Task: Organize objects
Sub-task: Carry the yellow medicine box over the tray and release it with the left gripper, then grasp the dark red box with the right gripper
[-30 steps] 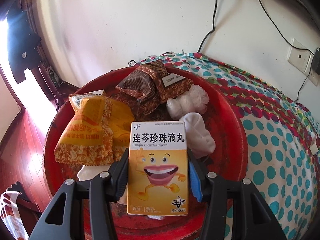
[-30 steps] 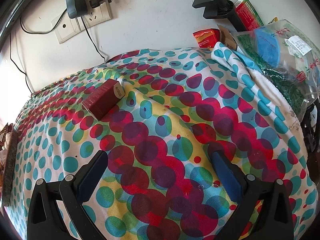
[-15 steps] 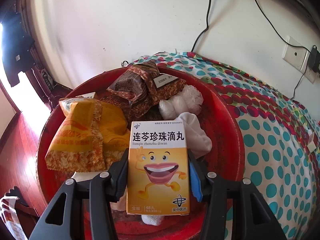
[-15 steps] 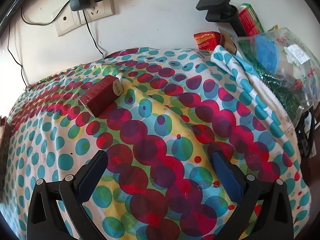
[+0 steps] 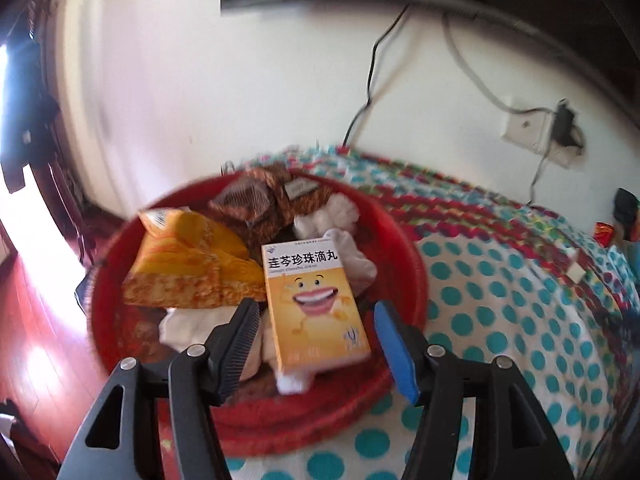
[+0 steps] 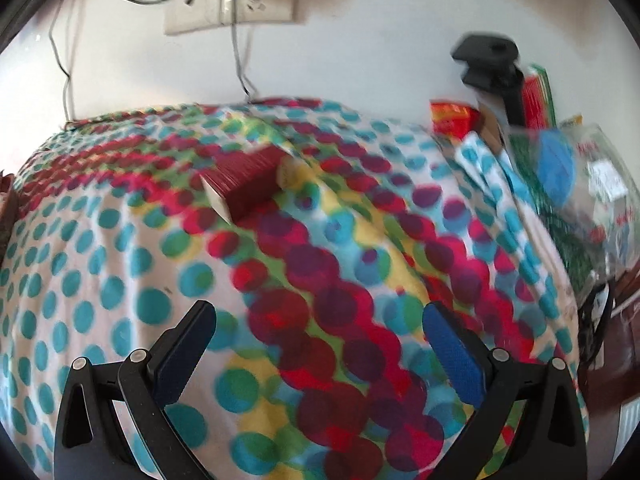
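A yellow medicine box [image 5: 316,304] with a cartoon face lies tilted in the red round basket [image 5: 404,248], on the white items there. My left gripper [image 5: 316,344] is open just behind the box, its jaws apart on either side and not touching it. My right gripper [image 6: 320,344] is open and empty above the polka-dot cloth. A dark red box [image 6: 250,180] lies on the cloth ahead of it, to the left of centre.
The basket also holds a yellow snack bag [image 5: 188,268], a brown patterned packet [image 5: 264,200] and white wrapped items [image 5: 352,256]. Wall sockets with cables [image 6: 240,8] are behind. Bags and packets [image 6: 560,168] are piled at the cloth's right edge. Red floor [image 5: 36,340] lies left of the basket.
My left gripper opened and let go of the yellow box, which dropped tilted into the basket; the gripper pulled back. My right gripper moved closer to the dark red box.
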Tool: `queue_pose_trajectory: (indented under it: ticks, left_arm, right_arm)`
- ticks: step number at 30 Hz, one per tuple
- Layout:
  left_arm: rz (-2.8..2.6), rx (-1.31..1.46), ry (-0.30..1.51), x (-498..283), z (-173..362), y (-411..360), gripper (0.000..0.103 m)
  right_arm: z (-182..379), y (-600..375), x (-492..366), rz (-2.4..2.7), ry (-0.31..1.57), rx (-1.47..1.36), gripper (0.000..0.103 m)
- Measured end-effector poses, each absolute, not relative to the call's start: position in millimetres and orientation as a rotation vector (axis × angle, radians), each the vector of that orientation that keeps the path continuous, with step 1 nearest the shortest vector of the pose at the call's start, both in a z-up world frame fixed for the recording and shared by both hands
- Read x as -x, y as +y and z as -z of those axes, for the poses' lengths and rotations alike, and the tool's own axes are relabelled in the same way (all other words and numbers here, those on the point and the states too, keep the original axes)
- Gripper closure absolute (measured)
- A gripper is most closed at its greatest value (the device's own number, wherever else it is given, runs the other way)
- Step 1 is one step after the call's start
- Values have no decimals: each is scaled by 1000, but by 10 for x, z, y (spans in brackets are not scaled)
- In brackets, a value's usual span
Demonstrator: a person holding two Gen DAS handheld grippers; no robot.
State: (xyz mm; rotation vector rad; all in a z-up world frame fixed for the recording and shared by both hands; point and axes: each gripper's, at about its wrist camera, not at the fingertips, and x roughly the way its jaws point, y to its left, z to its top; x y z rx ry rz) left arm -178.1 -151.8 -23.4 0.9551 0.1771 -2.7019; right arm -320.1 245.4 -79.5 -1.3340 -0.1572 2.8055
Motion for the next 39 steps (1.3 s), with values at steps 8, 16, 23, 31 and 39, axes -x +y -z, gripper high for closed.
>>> queue_pose_trajectory:
  ticks: [8,16,23,31,39]
  left_arm:
    - [2798,-868,249,1126,233,-1249,38]
    - [2840,-940,293,843,482,-1070,38]
    - [2824,-961,370,832,542,-1171,38]
    - [2801,-958,320,813,523,-1132,38]
    - [2786,-933,266,716,386,-1145,38]
  right_arm:
    - [635,2178,3650,-2780,1,1302,9]
    - [890,2021,4068,-2664,162,1404,45]
    - [899,2091,4152,-2671,179,1337,76]
    - [824,2129,3946,-2731,100,1286,76]
    - [609,1930,3770,-2813,7,1274,76]
